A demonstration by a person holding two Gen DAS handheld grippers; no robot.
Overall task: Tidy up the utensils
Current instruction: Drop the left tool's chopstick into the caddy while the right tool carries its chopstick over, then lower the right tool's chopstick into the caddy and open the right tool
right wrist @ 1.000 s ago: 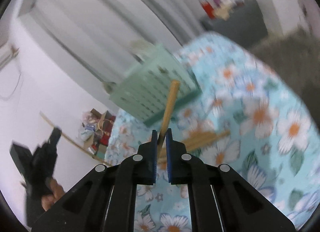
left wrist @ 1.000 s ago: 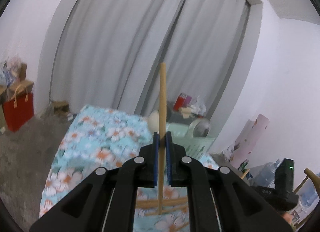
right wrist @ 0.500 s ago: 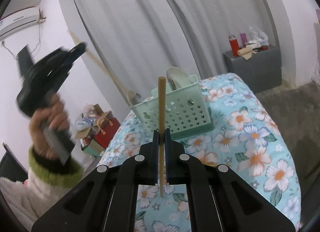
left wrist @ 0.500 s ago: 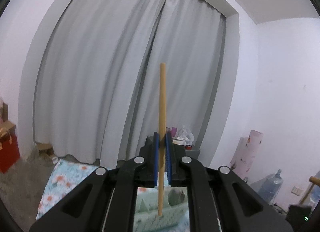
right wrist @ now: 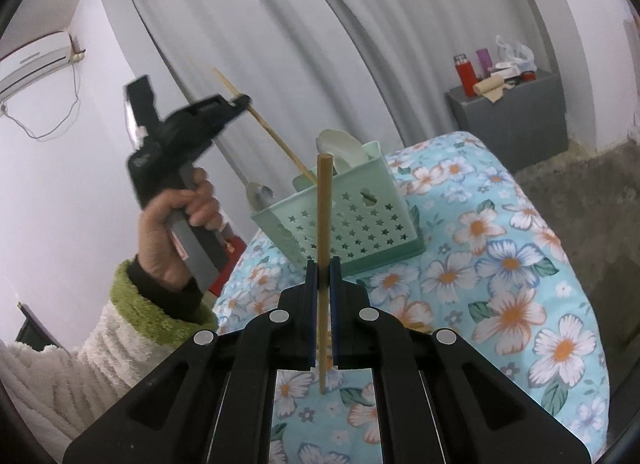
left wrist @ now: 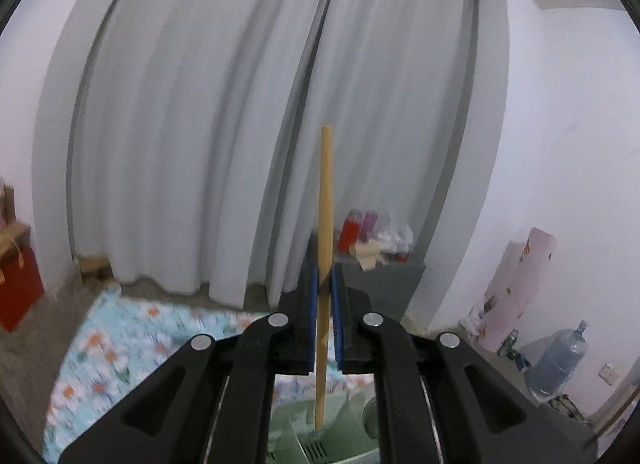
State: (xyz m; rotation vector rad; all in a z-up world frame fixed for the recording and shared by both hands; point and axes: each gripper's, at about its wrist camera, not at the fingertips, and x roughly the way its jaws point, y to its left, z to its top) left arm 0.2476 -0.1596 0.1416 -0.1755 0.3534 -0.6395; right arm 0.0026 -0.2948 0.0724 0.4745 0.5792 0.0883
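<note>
Two chopsticks are in the air at once, one in each hand-held gripper. The left hand-held gripper (left wrist: pixel 324 296) is pinching a wooden chopstick (left wrist: pixel 325 248) upright between its blue pads, the lower tip hanging just above the mint-green basket (left wrist: pixel 344 436) at 6 o'clock in the left wrist view. From the right wrist view the same left hand-held gripper (right wrist: pixel 240 98) sits at 10 o'clock, gripped by a hand (right wrist: pixel 176 220) in a fuzzy green-cuffed sleeve (right wrist: pixel 120 328), its chopstick slanting down to the basket's (right wrist: pixel 360 220) rim.

The right hand-held gripper (right wrist: pixel 323 276) is likewise pressed onto a second chopstick (right wrist: pixel 323 232), held upright over the floral tabletop (right wrist: pixel 500 264), with the basket ahead at 12 o'clock and near but not yet under the stick.

A white spoon-like piece (right wrist: pixel 340 148) and a metal spoon (right wrist: pixel 260 194) already stand in or against the basket, so I judge part of the sorting done. What looks like more wooden sticks (right wrist: pixel 420 326) lies on the cloth just right of the right jaws, partly hidden. Left to do, as I read it: drop the left chopstick in, bring the right one over, then collect the remainder.
</note>
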